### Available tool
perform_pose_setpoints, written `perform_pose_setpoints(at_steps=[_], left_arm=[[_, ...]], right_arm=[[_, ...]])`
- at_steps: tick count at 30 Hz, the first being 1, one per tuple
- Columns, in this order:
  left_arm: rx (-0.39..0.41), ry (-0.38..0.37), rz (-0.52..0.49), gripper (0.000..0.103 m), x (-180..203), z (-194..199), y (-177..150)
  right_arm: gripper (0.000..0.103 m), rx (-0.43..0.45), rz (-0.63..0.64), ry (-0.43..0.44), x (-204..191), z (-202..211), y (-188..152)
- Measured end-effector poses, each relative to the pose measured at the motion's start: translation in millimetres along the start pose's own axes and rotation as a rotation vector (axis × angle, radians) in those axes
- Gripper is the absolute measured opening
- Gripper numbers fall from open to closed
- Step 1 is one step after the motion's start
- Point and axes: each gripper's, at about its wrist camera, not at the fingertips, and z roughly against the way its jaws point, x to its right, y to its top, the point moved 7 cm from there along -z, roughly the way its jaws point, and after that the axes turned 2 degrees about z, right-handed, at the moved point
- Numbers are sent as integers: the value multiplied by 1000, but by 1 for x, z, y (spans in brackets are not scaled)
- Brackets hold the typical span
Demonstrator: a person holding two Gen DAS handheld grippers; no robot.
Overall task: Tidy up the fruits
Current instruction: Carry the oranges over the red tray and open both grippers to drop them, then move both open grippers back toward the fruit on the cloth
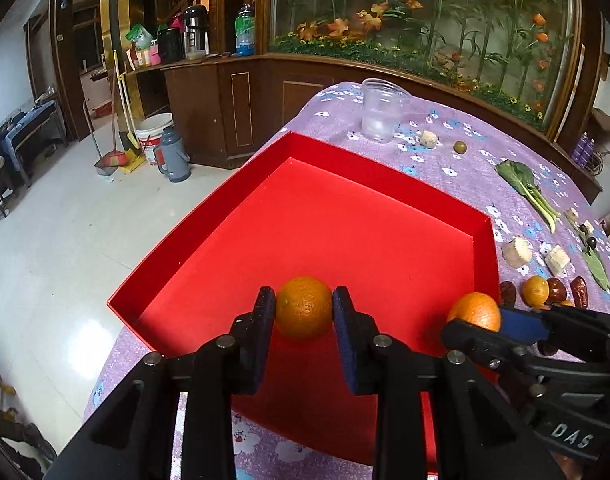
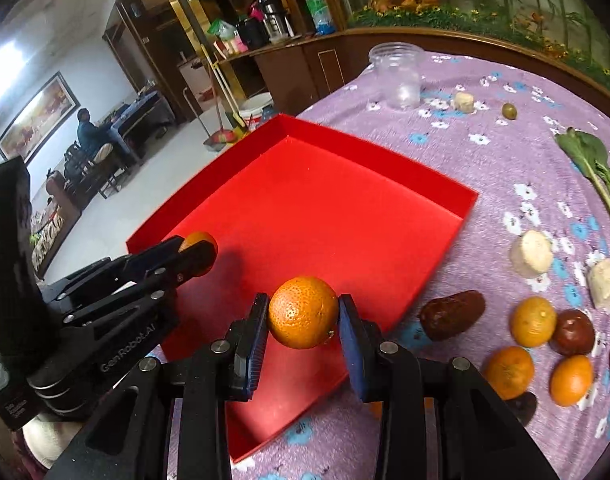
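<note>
A shallow red box (image 1: 481,248) (image 2: 465,204) lies open on the purple flowered tablecloth. My left gripper (image 1: 304,312) is shut on an orange tangerine (image 1: 303,307) over the near part of the box; it also shows in the right wrist view (image 2: 199,254). My right gripper (image 2: 303,314) is shut on a second tangerine (image 2: 303,312) above the box's near right side; it also shows in the left wrist view (image 1: 475,312). Several small tangerines (image 2: 533,321) and dark red dates (image 2: 452,315) lie on the cloth to the right of the box.
A clear plastic cup (image 1: 381,110) (image 2: 399,74) stands beyond the box. Pale cut chunks (image 2: 531,254), a green olive-like fruit (image 2: 509,111) and a leafy green (image 2: 593,168) lie on the cloth at right. The table edge drops to a tiled floor on the left.
</note>
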Motion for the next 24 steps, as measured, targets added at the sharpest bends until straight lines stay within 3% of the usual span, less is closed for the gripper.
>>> perform_pose_setpoints(at_steps=[5,7,9,14,16,19,24], left_arm=[[-2,4,4,32,0,1,-2],[4,5,3,39,0,4,-2],[18,5,3,47,1,9,0],[65,-23,34,53,1,31,4],[104,-44,43,55,4,45,8],[188,-61,47,65,7,74,15],[326,-115,53,71,22,127,24]], right_arm=[[39,3,-2,-3,0,-2,-1],[46,12,-11,4,0,0,0],[66,39,-20,0,1,7,3],[80,140,-41,-61,6,41,12],[86,204,-45,-109,10,63,17],[95,344,-39,-209,17,110,24],[102,598,152,-436,12,201,27]])
